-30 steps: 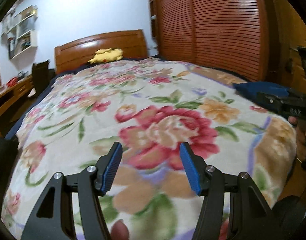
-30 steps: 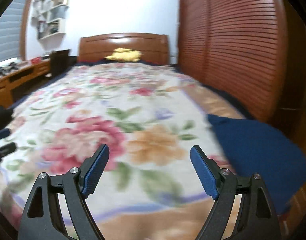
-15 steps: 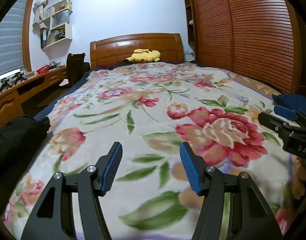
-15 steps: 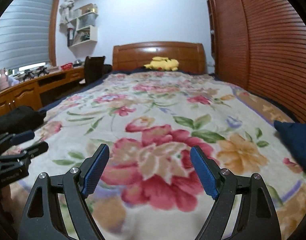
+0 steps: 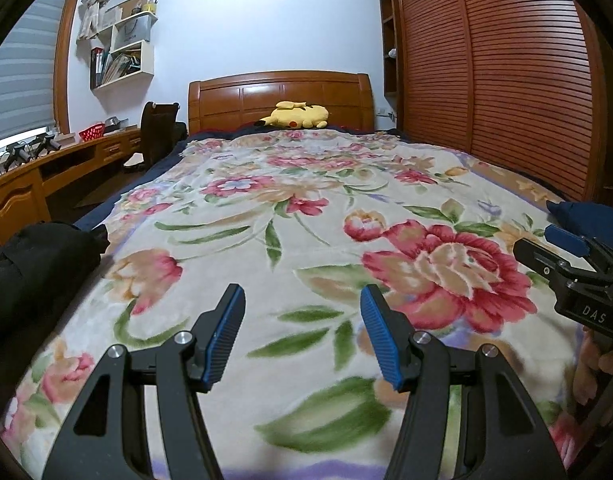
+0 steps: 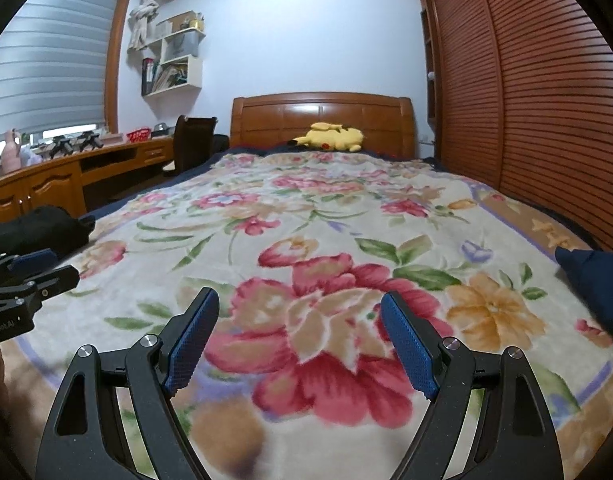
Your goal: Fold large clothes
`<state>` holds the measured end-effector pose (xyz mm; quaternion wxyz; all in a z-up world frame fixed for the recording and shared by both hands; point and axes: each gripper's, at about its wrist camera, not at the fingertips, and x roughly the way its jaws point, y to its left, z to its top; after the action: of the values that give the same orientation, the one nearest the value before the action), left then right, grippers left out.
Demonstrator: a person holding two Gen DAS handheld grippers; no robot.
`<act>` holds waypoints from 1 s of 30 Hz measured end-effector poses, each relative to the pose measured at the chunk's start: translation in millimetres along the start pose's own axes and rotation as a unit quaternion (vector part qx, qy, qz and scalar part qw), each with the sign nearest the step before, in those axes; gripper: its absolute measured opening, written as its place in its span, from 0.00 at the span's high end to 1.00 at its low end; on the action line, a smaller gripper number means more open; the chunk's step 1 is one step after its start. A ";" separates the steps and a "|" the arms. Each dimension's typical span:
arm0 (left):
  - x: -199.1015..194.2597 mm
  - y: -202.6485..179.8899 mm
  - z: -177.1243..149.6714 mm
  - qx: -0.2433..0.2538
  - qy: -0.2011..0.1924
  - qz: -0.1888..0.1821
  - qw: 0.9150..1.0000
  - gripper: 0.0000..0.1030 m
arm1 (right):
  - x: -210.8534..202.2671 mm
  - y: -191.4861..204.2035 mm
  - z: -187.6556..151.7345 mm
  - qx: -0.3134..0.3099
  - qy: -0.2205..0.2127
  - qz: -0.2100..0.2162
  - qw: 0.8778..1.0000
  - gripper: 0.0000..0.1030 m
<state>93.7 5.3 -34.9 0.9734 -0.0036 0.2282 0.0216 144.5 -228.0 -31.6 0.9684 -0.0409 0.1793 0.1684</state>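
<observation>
Folding hasn't begun, by the look of it: nothing is gripped and no garment is spread out. Starting at the left, a black bundle of cloth (image 5: 34, 264) lies bunched at the near left edge of the bed (image 5: 234, 142), very likely one of the large clothes waiting its turn, though what garment it is can't be told. Next along, the left claw (image 5: 302, 334) hovers over the floral blanket (image 5: 290, 216) with its blue pads apart and nothing between them. Moving right, the right claw (image 6: 300, 344) hangs over the big red bloom, jaws spread wider than the left's and just as empty. At the far right edge of the bed sits a dark blue piece of cloth (image 6: 598, 284), possibly another garment or a cushion; too little of it shows to say. Way back by the headboard (image 6: 322, 120), a yellow plush toy (image 6: 330, 138) lies out of the action. So everything is left to do: pick a garment, lay it flat on the blanket, fold it.

Against the frame a second back, both views have swung left and levelled out. The left camera then looked skewed toward the wardrobe side with the black bundle barely in frame; now the bundle sits plainly at its left. The right camera had the blue cloth large at its right; now that cloth has slid to the very edge. Both claws' gaps look unchanged
</observation>
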 end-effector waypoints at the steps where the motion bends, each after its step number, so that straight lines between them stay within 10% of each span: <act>1: 0.0 0.2 -0.2 -0.001 0.001 0.000 1.000 0.42 | 0.0 -0.1 0.3 0.000 -0.001 0.000 1.000 0.18; 30: -5.0 3.7 -1.7 -0.007 -0.006 0.002 1.000 0.42 | -1.9 -1.5 -1.8 0.003 -0.004 -0.001 1.000 0.18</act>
<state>88.3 8.7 -34.2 0.9747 -0.0096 0.2221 0.0253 142.7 -230.3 -32.5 0.9695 -0.0373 0.1758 0.1669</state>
